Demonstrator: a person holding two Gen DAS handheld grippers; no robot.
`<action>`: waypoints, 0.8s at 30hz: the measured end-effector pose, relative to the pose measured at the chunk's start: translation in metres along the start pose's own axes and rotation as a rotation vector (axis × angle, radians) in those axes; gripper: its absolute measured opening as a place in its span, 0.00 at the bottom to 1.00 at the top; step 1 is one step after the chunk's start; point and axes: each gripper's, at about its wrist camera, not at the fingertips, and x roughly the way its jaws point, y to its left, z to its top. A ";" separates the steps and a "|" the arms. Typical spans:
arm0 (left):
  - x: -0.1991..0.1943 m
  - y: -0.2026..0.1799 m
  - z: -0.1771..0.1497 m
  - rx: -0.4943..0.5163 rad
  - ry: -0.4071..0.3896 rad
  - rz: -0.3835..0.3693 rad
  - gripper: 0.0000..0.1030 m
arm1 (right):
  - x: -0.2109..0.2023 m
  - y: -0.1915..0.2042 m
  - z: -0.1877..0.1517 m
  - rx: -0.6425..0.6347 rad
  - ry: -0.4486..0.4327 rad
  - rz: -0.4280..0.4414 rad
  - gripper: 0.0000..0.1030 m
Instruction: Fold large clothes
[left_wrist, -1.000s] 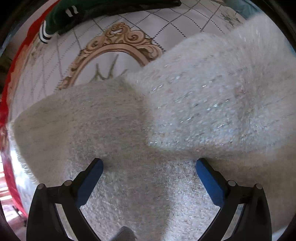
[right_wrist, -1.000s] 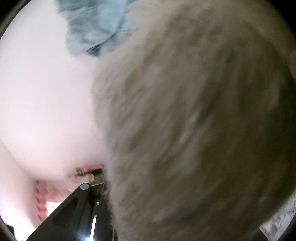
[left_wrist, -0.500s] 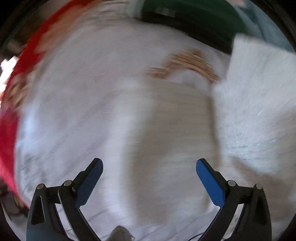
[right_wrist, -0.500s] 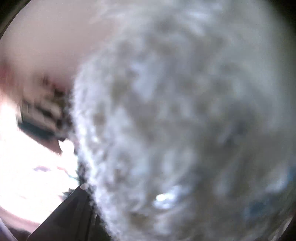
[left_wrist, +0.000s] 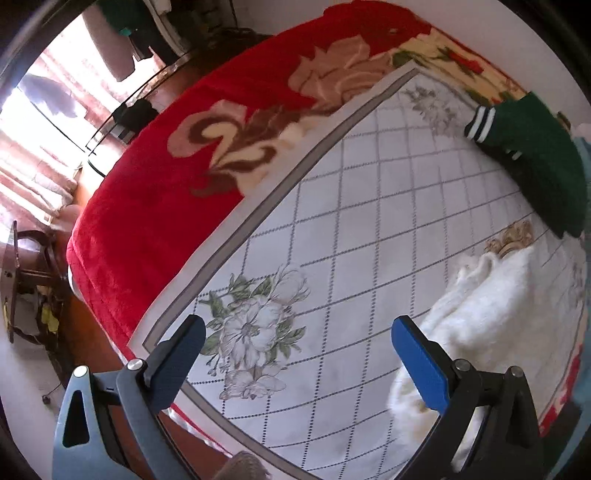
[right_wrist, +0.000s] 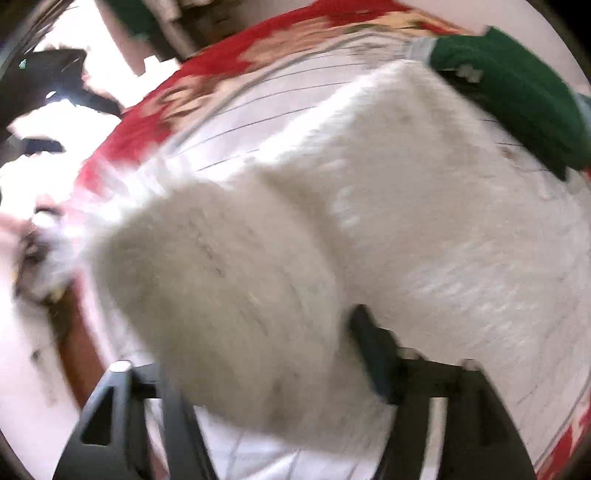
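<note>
On quilt (left_wrist: 369, 229): white sweater (right_wrist: 406, 221) (fuzzy) lies diagonal, toward green garment (right_wrist: 517, 96).

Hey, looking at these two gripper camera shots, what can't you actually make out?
- Right view: motion blur; the white sweater covers the right gripper's left finger, so any grip is unclear while its jaws open.
- Left view: the sweater and the green garment run off the right edge.
</note>
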 end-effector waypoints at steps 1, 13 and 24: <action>-0.005 -0.003 0.002 0.006 -0.007 -0.019 1.00 | -0.011 0.000 -0.005 -0.004 0.005 0.051 0.68; 0.035 -0.117 0.002 0.206 0.009 -0.125 1.00 | -0.074 -0.169 -0.051 0.655 -0.002 0.297 0.58; 0.133 -0.125 -0.027 0.286 0.146 -0.078 1.00 | 0.051 -0.229 0.037 0.614 0.179 0.112 0.41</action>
